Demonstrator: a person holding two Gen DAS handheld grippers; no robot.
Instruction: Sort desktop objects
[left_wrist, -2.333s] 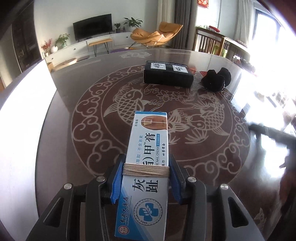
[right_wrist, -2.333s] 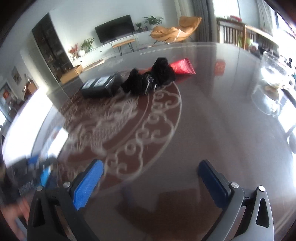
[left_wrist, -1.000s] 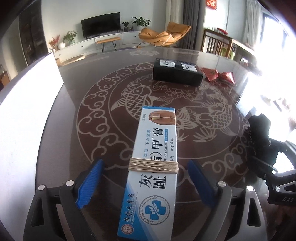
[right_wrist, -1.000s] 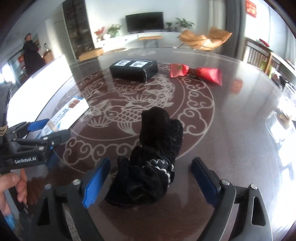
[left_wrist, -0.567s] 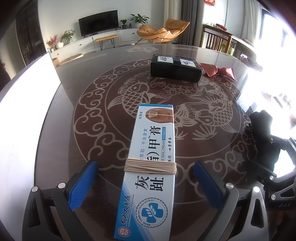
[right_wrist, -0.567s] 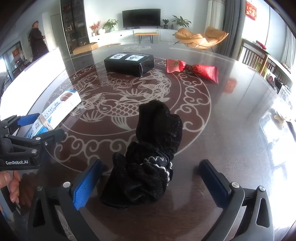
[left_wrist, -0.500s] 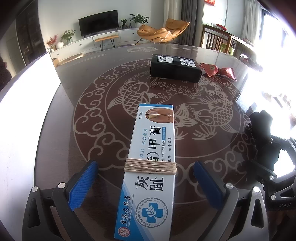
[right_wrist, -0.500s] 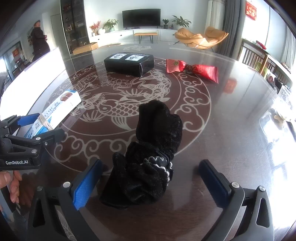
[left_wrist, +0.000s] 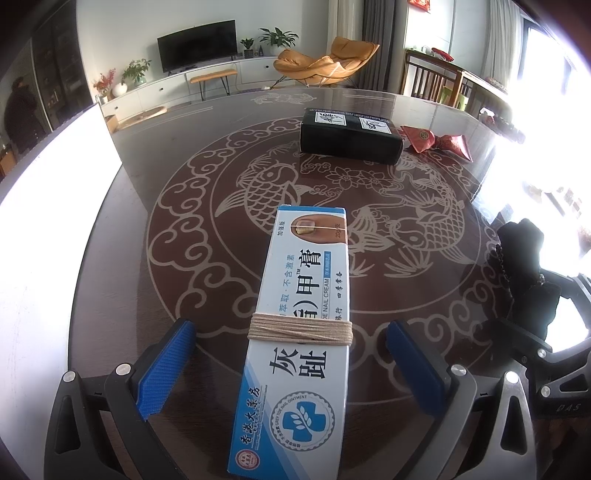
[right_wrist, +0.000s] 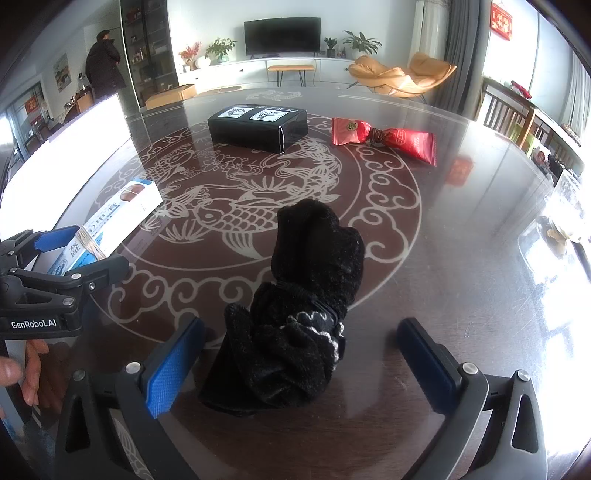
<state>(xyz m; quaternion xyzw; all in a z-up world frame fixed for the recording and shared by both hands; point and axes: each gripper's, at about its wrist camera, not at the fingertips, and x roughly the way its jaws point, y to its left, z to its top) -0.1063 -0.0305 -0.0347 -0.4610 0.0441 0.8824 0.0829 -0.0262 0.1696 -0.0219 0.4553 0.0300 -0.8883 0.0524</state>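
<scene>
The left claw (left_wrist: 291, 365) is spread wide, its blue pads (left_wrist: 164, 369) standing clear on either side of the nail cream box (left_wrist: 306, 325) and touching neither long edge. The box lies flat on the dark round worktop (left_wrist: 155, 155), its long axis in line with the claw, with a band of tan string (left_wrist: 300, 328) wound around its middle. The right claw (right_wrist: 299, 365) is likewise spread, its pads (right_wrist: 171, 369) apart from the black knitted glove (right_wrist: 303, 310), which lies bunched on the worktop between them. In the right wrist view the left claw appears at the left edge, with the box between its fingers and bare fingers of the person's hand (right_wrist: 26, 365) below it. Farther across the worktop, on the fish pattern inlay (right_wrist: 240, 214), lies a black rectangular box (right_wrist: 258, 125) with two white labels on top. Just beside it, to the right, lies a red candy-shaped packet (right_wrist: 384, 138). The two pairs of items are well apart. A glass vessel (right_wrist: 561, 221) stands at the far right rim of the worktop.
</scene>
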